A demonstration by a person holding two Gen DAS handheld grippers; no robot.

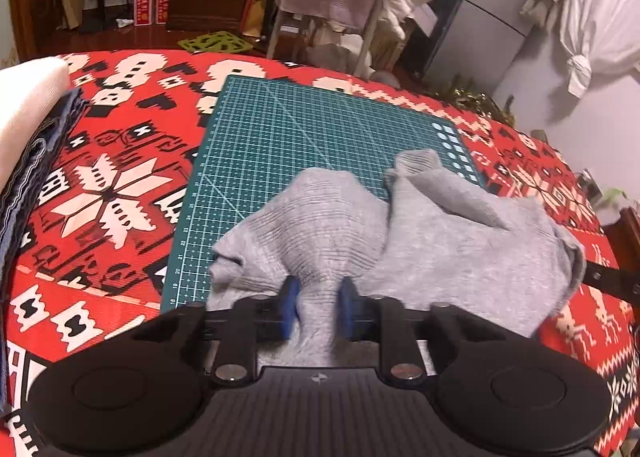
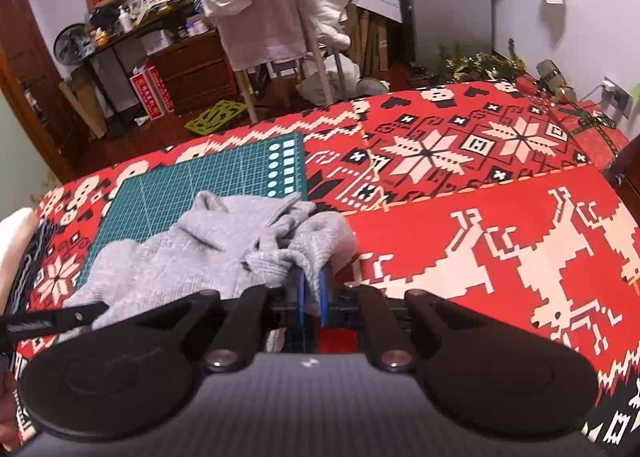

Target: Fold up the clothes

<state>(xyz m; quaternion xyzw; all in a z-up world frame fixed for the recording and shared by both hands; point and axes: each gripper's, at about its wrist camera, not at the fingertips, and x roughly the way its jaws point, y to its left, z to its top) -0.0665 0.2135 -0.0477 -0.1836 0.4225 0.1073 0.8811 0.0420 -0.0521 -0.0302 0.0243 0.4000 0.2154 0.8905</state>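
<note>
The crumpled grey ribbed knit garment [image 1: 400,233] lies in a heap on the near right part of the green gridded cutting mat [image 1: 280,137], spilling over the mat's right edge onto the red, white and black patterned cloth that covers the tabletop [image 1: 120,197]. Both tongs have hold of it from the near side. The left tongs [image 1: 318,307] are clenched on a gathered neck of the fabric that runs back between their blue pads [image 1: 290,307], and the right tongs [image 2: 311,293] are clenched on a bunched end at the garment's right side. From the left hand the cloth spreads forward and off to the right; from the right hand it spreads forward and to the left. So the garment's long axis runs crosswise between the two grips, each hand at its own end, neither nearer the middle. I'd judge the coming move turns on drawing those two ends apart along that line to spread the knit flat over the mat
</note>
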